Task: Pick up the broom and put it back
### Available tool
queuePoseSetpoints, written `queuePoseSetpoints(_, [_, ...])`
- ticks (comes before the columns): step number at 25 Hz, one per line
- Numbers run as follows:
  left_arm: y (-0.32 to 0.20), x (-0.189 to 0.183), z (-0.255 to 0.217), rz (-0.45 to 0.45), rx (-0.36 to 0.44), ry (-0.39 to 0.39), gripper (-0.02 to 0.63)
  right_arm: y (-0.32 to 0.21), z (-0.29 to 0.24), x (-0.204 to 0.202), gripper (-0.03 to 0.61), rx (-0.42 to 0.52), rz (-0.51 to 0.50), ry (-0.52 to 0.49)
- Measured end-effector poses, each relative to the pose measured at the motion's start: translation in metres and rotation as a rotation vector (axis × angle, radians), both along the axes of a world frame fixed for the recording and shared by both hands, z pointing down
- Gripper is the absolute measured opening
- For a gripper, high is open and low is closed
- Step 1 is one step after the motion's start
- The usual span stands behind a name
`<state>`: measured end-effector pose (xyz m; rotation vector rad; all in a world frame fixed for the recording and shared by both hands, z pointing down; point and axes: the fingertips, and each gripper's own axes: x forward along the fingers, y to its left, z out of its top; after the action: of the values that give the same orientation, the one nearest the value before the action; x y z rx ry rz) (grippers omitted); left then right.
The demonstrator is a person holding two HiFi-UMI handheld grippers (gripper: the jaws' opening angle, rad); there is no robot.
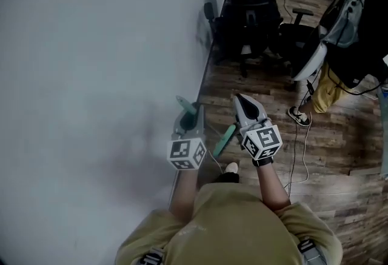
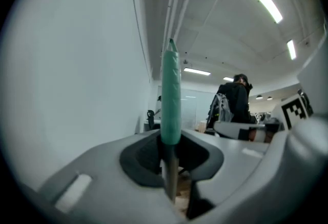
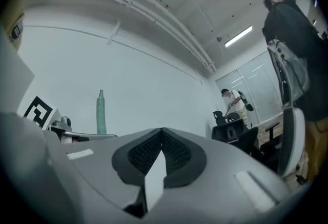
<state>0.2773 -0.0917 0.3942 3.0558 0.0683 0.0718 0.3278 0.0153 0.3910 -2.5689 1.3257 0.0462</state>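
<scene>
One of the two steps looks done: the left gripper is clamped on the broom, whose green handle stands upright between its narrow-set jaws, close to the white wall on the left, while the right gripper has its jaws pressed together on nothing. Putting the broom back is not yet done, and no view shows a storage place or the broom head. Black office chairs stand far ahead, and a loose cable trails over the wood floor at near right, a likely snag.
</scene>
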Motion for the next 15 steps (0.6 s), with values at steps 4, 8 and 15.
queuePoseSetpoints(4, [0.004, 0.061, -0.004, 0.108, -0.047, 0.012, 0.066, 0.009, -0.012, 0.046, 0.003, -0.016, 0.101, 0.01])
queuePoseSetpoints(8, [0.004, 0.115, -0.008, 0.168, -0.068, 0.024, 0.066, 0.0, -0.016, 0.083, 0.003, -0.064, 0.126, 0.023])
queuePoseSetpoints(15, [-0.013, 0.186, 0.01, 0.219, -0.071, 0.01, 0.067, -0.032, 0.004, 0.141, 0.003, -0.118, 0.141, -0.005])
